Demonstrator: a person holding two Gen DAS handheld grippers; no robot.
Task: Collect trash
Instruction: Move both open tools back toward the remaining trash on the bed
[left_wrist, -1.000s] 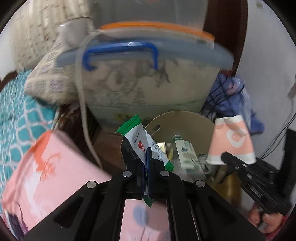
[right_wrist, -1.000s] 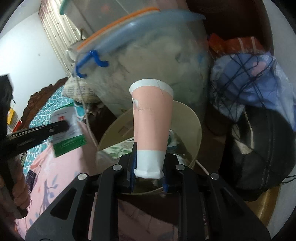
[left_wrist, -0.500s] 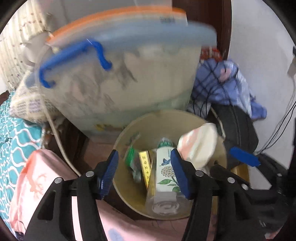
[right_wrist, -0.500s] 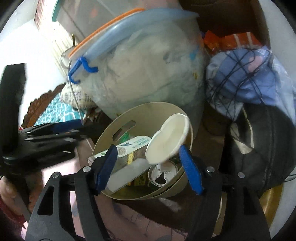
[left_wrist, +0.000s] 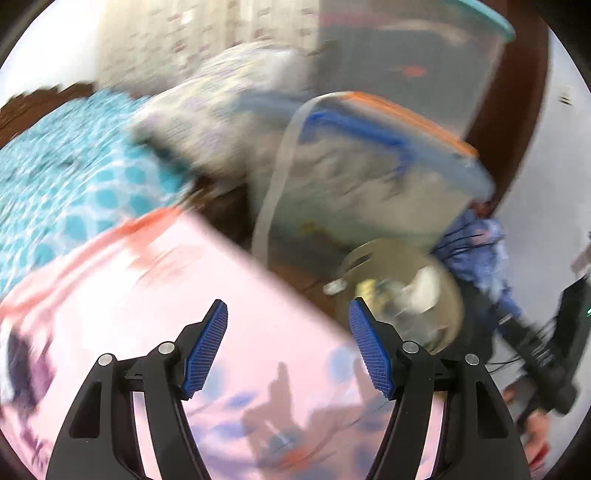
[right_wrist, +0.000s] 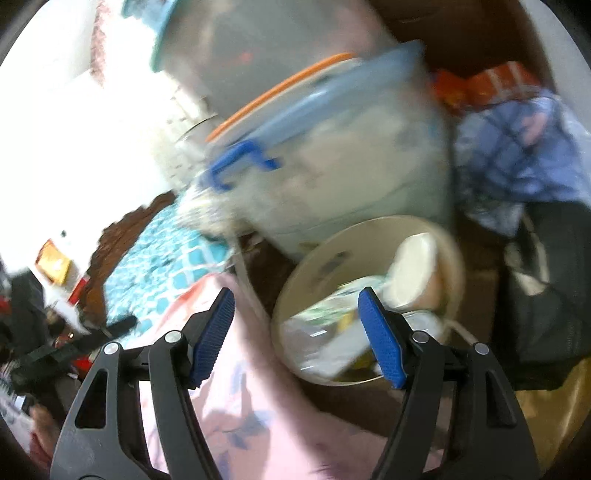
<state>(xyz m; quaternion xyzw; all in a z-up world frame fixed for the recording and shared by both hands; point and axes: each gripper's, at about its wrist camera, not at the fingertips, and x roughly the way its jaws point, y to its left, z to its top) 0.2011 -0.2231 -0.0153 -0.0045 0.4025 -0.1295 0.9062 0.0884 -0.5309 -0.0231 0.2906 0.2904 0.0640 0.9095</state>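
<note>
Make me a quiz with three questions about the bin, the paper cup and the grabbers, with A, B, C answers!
1. Where is the paper cup?
A. Inside the round bin
B. On the blue bedspread
C. Between the right gripper's pads

2. What colour are the pads on the grippers?
A. Red
B. Blue
C. Yellow

3. How is the right gripper now?
A. Shut on the cup
B. Shut on a wrapper
C. Open, holding nothing

Answers:
1. A, the cup lies on its side among the other trash in the bin.
2. B, both views show ribbed blue pads on black fingers.
3. C, its jaws stand wide apart with only the pink cloth and the bin behind them; the left gripper is open and empty too.
</note>
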